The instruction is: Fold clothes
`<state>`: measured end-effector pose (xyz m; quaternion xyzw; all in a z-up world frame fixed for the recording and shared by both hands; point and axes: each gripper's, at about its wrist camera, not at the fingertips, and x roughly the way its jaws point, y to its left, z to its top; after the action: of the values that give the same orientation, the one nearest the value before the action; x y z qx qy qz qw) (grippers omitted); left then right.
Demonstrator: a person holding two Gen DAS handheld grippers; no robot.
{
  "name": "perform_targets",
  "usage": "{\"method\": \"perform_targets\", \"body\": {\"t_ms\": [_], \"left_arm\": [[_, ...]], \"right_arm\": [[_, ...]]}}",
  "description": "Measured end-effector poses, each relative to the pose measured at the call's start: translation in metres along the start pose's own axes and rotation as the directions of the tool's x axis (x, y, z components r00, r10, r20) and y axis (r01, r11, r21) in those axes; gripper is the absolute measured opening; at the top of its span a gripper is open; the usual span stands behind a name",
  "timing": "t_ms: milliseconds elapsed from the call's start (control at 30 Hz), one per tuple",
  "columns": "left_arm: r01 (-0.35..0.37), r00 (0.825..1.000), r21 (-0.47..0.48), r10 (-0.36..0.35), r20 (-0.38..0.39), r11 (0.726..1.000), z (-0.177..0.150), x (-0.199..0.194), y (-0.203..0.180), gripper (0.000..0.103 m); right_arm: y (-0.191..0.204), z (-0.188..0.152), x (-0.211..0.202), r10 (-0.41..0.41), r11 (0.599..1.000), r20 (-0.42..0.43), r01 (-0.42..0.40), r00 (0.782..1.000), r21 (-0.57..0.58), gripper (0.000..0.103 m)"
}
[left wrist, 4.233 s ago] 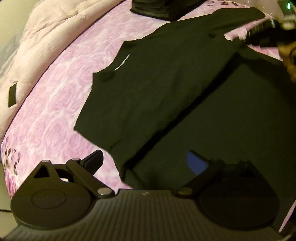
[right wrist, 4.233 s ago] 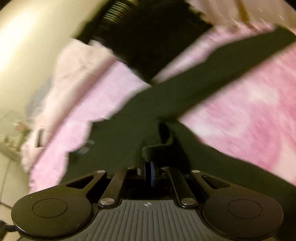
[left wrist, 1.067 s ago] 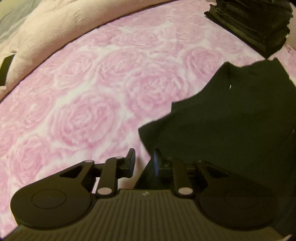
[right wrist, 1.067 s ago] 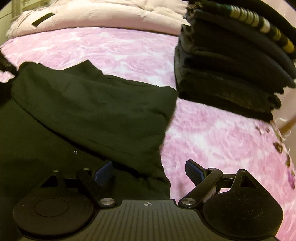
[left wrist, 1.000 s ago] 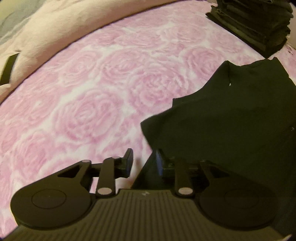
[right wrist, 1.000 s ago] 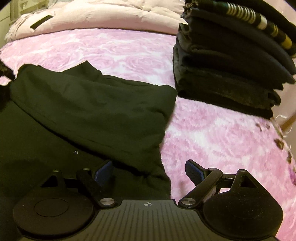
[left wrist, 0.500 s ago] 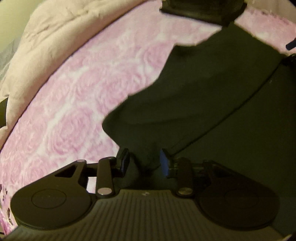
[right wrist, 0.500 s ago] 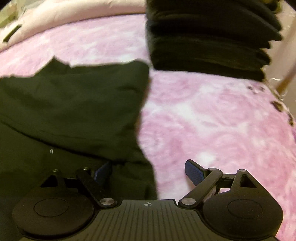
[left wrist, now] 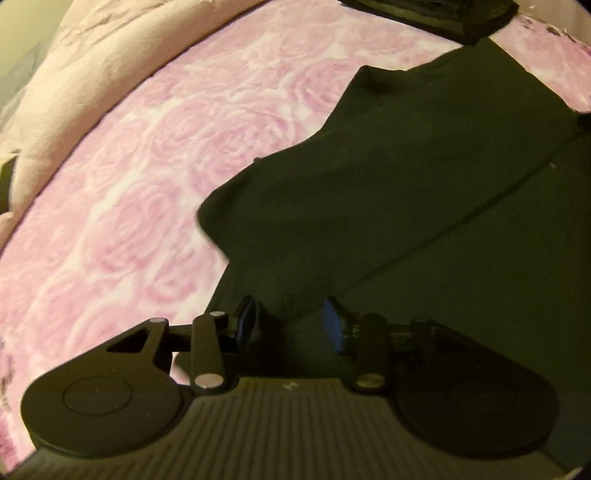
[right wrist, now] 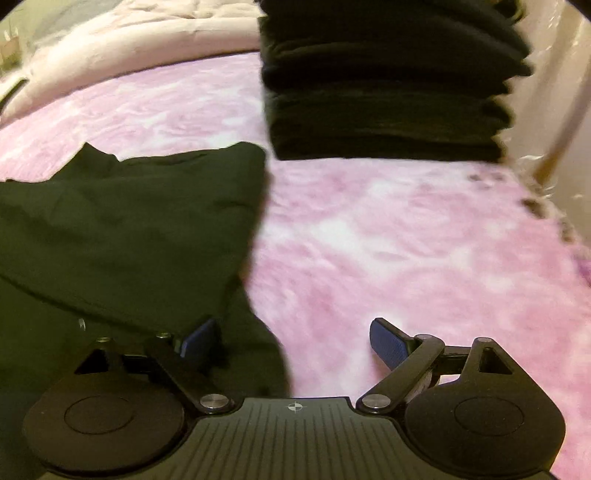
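Note:
A dark green garment [left wrist: 406, 177] lies on the pink rose-patterned bedspread [left wrist: 147, 166], with a folded-over panel on top. My left gripper [left wrist: 290, 325] is open, its blue pads apart just above the garment's near left edge, holding nothing. In the right wrist view the same garment [right wrist: 129, 229] fills the left half. My right gripper [right wrist: 291, 341] is wide open over the garment's right edge, left pad over cloth, right pad over the bedspread [right wrist: 406, 240].
A stack of folded dark clothes [right wrist: 388, 81] stands on the bed beyond the garment; it also shows in the left wrist view [left wrist: 436, 14]. A pale pink comforter [left wrist: 74, 74] is bunched along the far left.
My left gripper's jaws have opened wider and it has let go of the garment edge. The right gripper has shifted right and stays open.

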<state>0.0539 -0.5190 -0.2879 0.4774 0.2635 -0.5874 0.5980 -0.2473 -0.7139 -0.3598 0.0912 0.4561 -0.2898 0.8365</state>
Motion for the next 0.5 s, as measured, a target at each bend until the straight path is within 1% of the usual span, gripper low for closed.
{"method": "perform_targets", "body": {"t_ms": [33,67,133,200,300,367,400,433,500], "left_arm": [[-0.001,1.0,-0.013,0.001,0.001,1.0,-0.004,-0.011,-0.002,0.035],[0.006,1.0,-0.028,-0.006,0.002,1.0,-0.008,-0.023,-0.005,0.035],[0.025,1.0,-0.029,-0.025,0.005,0.999,-0.017,-0.05,-0.02,0.036],[0.045,0.999,-0.026,-0.045,0.0,0.999,-0.028,-0.073,-0.041,0.037],[0.095,0.994,-0.059,-0.097,-0.041,0.994,-0.055,-0.095,-0.078,0.039],[0.118,0.987,-0.084,-0.126,-0.097,0.989,-0.078,-0.099,-0.103,0.039],[0.121,0.983,-0.089,-0.132,-0.128,0.989,-0.089,-0.101,-0.116,0.039],[0.119,0.979,-0.094,-0.133,-0.155,0.988,-0.101,-0.103,-0.129,0.039],[0.123,0.967,-0.115,-0.145,-0.208,0.986,-0.121,-0.11,-0.148,0.039]], "right_arm": [[-0.002,-0.003,-0.012,-0.006,1.0,0.005,0.006,1.0,-0.008,0.088],[-0.005,-0.007,-0.026,0.011,1.0,0.013,-0.011,1.0,-0.007,0.088],[-0.006,-0.017,-0.054,0.058,0.998,0.028,-0.057,0.998,-0.013,0.088],[-0.002,-0.034,-0.077,0.11,0.993,0.02,-0.11,0.994,-0.036,0.088],[0.008,-0.068,-0.092,0.194,0.976,-0.061,-0.199,0.979,-0.085,0.088],[0.013,-0.095,-0.09,0.21,0.965,-0.139,-0.228,0.968,-0.13,0.088],[0.013,-0.108,-0.086,0.207,0.958,-0.188,-0.237,0.96,-0.159,0.088],[0.013,-0.119,-0.084,0.192,0.954,-0.217,-0.234,0.957,-0.187,0.088],[0.005,-0.13,-0.092,0.205,0.946,-0.202,-0.247,0.958,-0.21,0.088]]}}
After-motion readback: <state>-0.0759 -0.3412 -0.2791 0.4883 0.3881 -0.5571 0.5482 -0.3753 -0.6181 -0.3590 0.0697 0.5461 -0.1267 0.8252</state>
